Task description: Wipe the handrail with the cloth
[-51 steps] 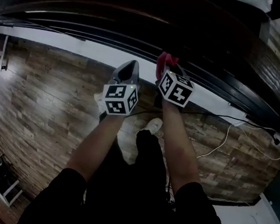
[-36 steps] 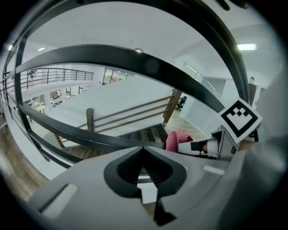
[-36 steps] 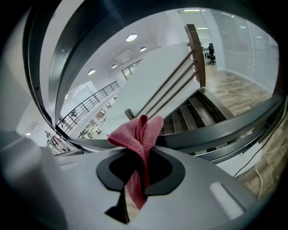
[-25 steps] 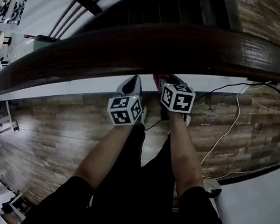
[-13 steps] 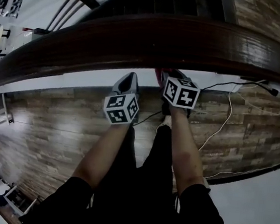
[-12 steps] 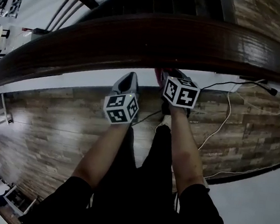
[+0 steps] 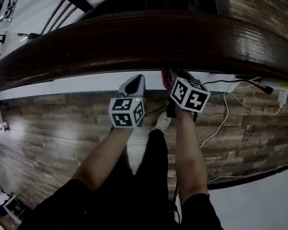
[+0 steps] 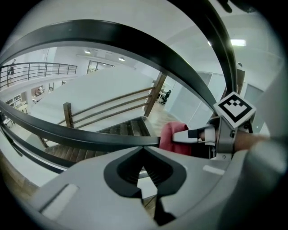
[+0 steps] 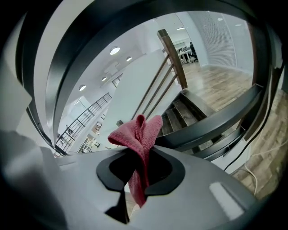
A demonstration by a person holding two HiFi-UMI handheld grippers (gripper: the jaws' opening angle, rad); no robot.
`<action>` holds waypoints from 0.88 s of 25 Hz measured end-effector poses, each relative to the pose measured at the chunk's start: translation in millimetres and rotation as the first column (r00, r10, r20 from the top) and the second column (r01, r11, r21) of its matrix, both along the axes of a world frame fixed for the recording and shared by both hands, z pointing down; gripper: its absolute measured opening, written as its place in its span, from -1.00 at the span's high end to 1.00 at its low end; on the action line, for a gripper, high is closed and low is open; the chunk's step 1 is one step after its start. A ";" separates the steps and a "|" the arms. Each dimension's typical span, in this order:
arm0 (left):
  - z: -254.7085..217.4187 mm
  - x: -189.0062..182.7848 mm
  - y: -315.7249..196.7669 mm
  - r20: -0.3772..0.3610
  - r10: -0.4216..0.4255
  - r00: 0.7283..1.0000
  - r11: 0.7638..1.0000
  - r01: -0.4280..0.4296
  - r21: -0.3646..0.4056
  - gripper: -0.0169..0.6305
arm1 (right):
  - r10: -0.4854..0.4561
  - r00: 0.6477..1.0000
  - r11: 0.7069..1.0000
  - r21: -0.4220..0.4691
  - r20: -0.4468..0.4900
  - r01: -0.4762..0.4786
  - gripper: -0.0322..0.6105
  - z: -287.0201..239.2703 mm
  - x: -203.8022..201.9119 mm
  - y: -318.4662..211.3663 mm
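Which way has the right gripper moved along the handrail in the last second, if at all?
Yes. In the head view the right gripper has slid right under the handrail, closer to the plug at the right.

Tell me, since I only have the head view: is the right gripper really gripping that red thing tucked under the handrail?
Observer: Yes. In the right gripper view, the right gripper has its jaws shut on the red cloth.
Operator: How does the cloth sit in it?
Observer: It is pinched mid-fold. A bunched top stands above the jaws and a tail hangs below them.
Operator: And the left gripper?
Observer: The left gripper has its jaws closed together with nothing between them. Whether the cloth touches the handrail, I cannot tell.
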State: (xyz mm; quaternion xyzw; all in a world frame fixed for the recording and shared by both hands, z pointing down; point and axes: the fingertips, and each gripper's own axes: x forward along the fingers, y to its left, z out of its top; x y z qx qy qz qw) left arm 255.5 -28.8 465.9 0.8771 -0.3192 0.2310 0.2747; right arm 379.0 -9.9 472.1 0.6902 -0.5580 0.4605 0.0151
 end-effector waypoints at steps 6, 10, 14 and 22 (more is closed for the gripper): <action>1.5 41.5 17.0 0.001 0.083 0.997 0.996 -0.083 0.028 0.95 | 0.051 0.998 0.998 0.026 0.033 -0.052 0.74 2.4 32.4 11.7; -2.5 67.0 14.5 0.012 0.147 0.989 0.986 -0.148 0.077 0.95 | 0.077 0.996 0.996 0.043 0.048 -0.079 0.74 2.1 45.3 18.8; -7.1 84.5 17.2 -0.002 0.159 0.987 0.984 -0.158 0.079 0.95 | 0.111 0.993 0.993 0.033 0.042 -0.112 0.74 2.3 66.1 32.1; -6.5 116.1 40.0 -0.001 0.230 0.973 0.971 -0.229 0.071 0.95 | 0.175 0.982 0.984 0.027 0.070 -0.177 0.74 4.4 97.8 47.6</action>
